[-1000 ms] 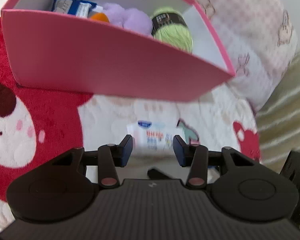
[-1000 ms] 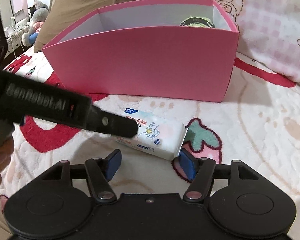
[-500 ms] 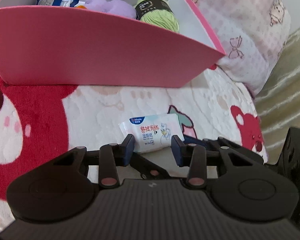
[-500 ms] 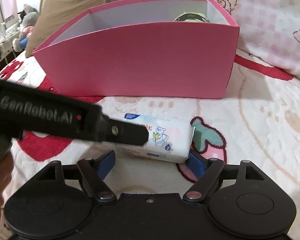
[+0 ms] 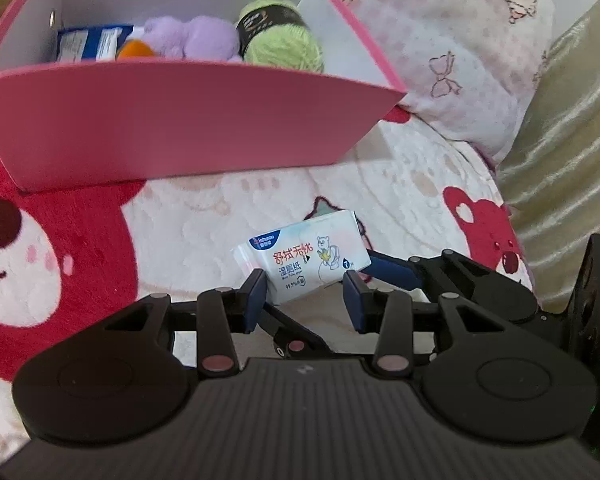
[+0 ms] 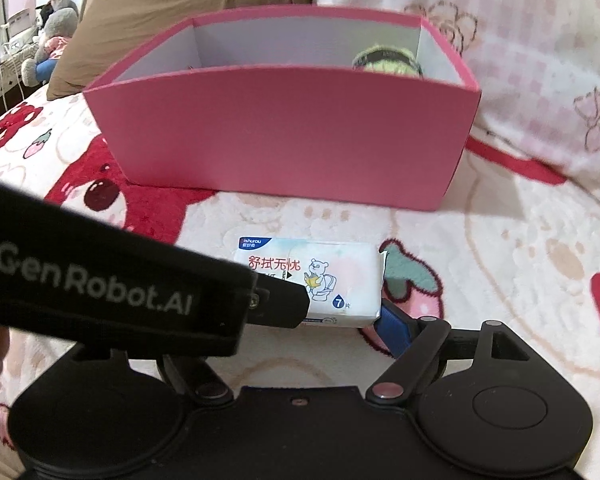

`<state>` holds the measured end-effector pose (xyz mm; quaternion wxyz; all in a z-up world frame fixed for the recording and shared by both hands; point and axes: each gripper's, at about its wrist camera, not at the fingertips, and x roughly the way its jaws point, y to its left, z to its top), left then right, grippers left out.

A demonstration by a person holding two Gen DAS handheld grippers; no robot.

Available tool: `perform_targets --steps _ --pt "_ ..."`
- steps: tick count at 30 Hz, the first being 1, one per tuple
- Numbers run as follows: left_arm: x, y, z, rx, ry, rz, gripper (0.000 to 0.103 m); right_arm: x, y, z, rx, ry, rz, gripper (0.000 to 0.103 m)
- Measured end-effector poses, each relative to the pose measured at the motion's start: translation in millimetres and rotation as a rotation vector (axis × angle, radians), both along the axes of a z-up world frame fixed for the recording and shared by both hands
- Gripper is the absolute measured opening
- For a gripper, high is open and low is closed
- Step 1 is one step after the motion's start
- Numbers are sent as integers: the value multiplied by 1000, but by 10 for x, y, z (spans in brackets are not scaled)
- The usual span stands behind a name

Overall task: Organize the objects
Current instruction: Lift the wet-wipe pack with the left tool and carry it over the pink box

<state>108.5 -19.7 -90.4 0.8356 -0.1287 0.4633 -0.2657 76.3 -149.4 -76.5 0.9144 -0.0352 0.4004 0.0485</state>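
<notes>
The white pack of wet wipes [image 5: 304, 256] lies on the bear-print blanket [image 5: 204, 216] of the bed, just in front of the pink box [image 5: 180, 128] and apart from its wall. We see the left tool [image 5: 304, 292] with its jaws set narrow, the pack's near edge between the two blue pads; the left pad [image 5: 256, 294] overlaps the pack's corner, but we cannot tell whether the pads truly press on it. The right tool [image 6: 296, 322] reaches in from the pack's other side. Its right pad [image 6: 394, 328] touches the pack's right end, while its other finger is hidden behind the left tool's black body, which also covers the left part of the pack's print, so we cannot make out whether this tool holds the pack or stands free. Inside the box a ball of green yarn [image 5: 284, 40] with a dark band sits in the right corner, beside a purple plush [image 5: 196, 36], something orange [image 5: 136, 48] that is mostly hidden, and a blue packet [image 5: 88, 42], all cut off below by the near wall. A pale pink pillow [image 5: 460, 60] lies behind the box.
</notes>
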Motion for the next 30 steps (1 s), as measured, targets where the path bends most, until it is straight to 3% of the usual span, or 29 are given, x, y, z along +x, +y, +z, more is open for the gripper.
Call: perform_targets --steps 14,22,30 --pt "-209 175 496 -24 -74 -7 39 -329 217 504 -61 -131 57 83" --pt "-216 274 727 -84 -66 -1 41 -352 229 746 -66 -169 67 83" --pt "-221 282 883 -80 -77 -9 41 -364 271 845 -85 -180 51 83"
